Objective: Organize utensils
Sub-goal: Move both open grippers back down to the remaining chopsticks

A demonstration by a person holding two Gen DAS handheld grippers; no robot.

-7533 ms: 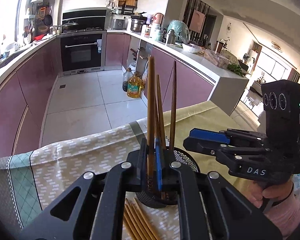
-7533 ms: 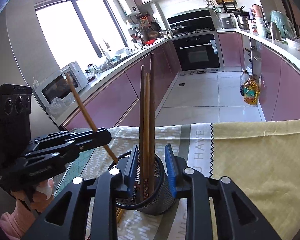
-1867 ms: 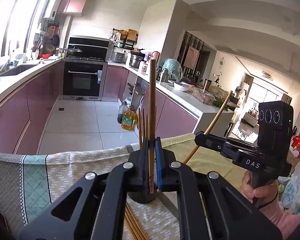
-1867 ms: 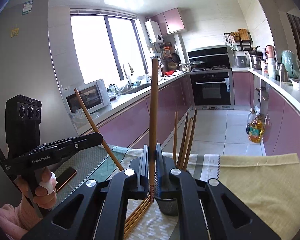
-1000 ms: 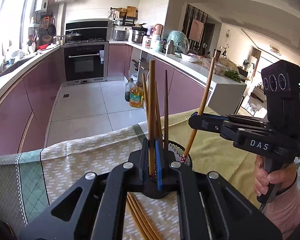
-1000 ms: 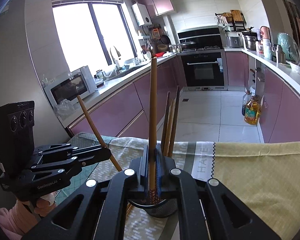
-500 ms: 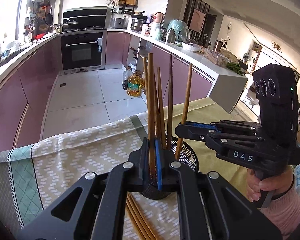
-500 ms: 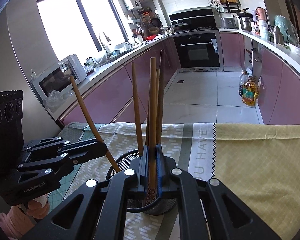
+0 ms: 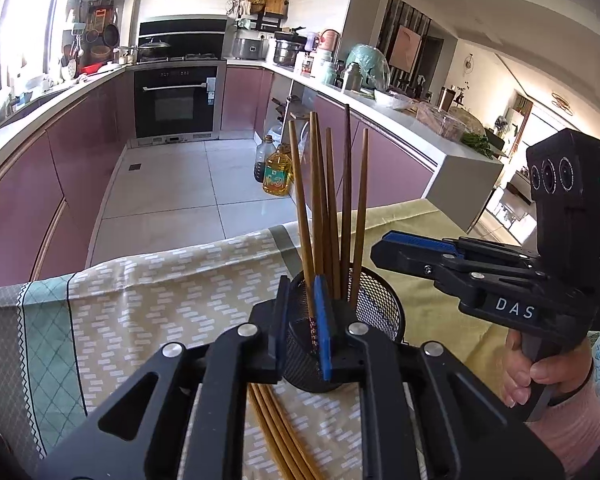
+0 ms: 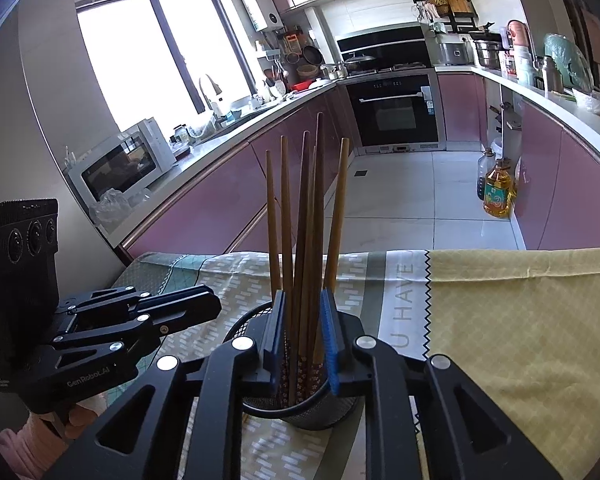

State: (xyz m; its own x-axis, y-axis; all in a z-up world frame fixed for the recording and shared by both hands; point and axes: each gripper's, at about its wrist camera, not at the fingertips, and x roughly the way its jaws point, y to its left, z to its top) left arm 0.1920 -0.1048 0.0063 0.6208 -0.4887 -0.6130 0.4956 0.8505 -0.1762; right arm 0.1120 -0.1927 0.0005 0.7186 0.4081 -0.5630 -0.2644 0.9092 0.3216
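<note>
The mesh holder (image 9: 374,300) stands near the counter's (image 10: 520,320) far edge, with bare yellow cloth at 3 o'clock. Six chopsticks (image 10: 312,240) stand inside it; loose chopsticks (image 9: 276,436) lie at 6 o'clock. Left gripper (image 9: 302,330) and right gripper (image 10: 302,350) both have parted, empty fingers straddling the holder.

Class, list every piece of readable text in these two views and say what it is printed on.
"DAS": side of the right tool.
"GenRobot.AI": side of the left tool.
"U HAVE": pale band of the tablecloth, cut off.
Oil bottle label: too blurred.
</note>
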